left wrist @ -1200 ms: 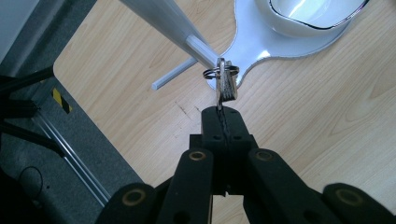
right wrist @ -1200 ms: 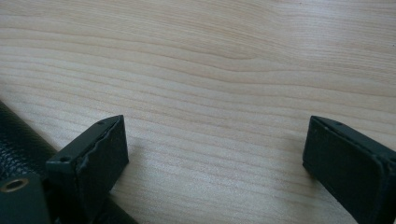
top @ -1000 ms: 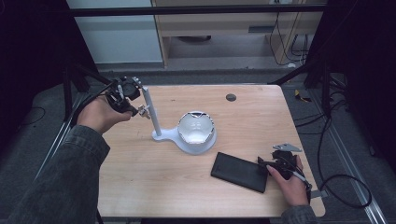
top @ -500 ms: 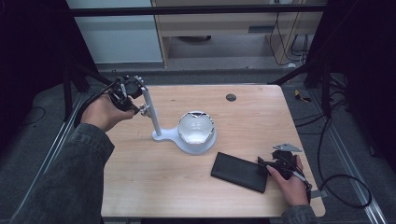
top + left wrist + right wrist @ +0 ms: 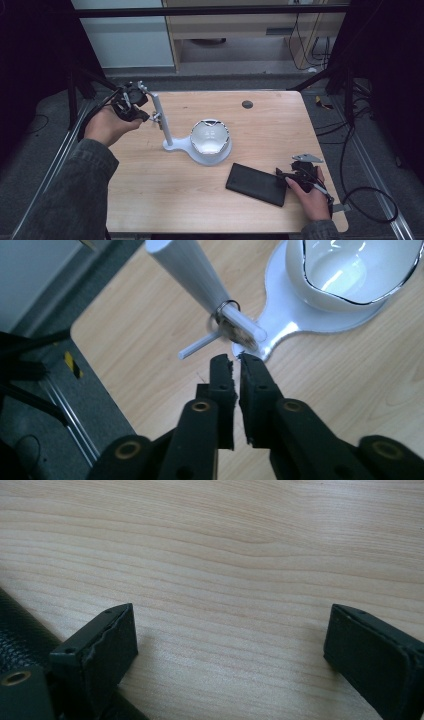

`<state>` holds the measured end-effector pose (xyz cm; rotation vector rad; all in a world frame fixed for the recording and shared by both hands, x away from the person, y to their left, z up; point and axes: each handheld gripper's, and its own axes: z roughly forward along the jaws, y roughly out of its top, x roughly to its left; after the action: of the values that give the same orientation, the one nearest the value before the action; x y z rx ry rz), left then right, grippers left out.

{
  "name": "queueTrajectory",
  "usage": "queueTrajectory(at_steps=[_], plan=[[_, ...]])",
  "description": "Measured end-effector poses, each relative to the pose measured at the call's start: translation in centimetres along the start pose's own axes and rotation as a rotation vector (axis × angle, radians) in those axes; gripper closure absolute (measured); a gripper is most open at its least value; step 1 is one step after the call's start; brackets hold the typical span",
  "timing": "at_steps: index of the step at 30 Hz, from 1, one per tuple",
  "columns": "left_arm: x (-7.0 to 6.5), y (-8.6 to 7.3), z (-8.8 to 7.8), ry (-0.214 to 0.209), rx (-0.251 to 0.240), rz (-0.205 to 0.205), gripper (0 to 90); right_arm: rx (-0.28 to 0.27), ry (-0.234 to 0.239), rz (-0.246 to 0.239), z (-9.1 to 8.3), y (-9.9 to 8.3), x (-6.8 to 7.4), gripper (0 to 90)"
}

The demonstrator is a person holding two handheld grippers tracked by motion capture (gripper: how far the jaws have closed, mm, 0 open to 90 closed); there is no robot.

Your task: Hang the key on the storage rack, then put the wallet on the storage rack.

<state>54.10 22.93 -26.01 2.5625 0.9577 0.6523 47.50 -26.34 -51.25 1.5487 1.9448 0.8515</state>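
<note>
The left hand-held gripper (image 5: 236, 360) is at the far left of the table (image 5: 150, 200), right beside the white stand's (image 5: 172, 145) pole (image 5: 161, 117). Its jaws are almost together, with a thin gap and nothing between them; they have just been opening a little. Their tips sit just short of a small peg (image 5: 242, 326) with a ring on the pole. A shiny bowl (image 5: 210, 138) sits on the stand's base. The right hand-held gripper (image 5: 230, 645) rests near the right edge, jaws wide and holding nothing, beside a black case (image 5: 256, 183).

My high view soft and dim-edged, desk (image 5: 150, 200) evenly lit, dark surroundings, glare in the white bowl (image 5: 350, 275), near tongs blurred
</note>
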Motion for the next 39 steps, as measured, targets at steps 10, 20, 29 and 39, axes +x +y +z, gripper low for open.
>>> queueTrajectory(at_steps=[10,20,29,39], plan=[[-2.2,-5.5,-0.4,-0.017,-0.140,-0.008,75.3,0.003,0.003,0.004,0.0,0.0,0.0,6.8],[-7.3,-9.6,0.8,-0.091,-0.246,0.021,61.2,0.002,0.001,0.004,0.0,0.0,0.0,6.8],[-13.7,-8.7,5.7,-0.194,-0.282,0.095,55.8,0.002,0.001,0.005,0.0,0.0,0.0,6.7],[-17.2,-6.4,10.3,-0.321,-0.253,0.152,62.3,0.007,-0.004,0.016,0.0,0.0,0.0,5.3]])
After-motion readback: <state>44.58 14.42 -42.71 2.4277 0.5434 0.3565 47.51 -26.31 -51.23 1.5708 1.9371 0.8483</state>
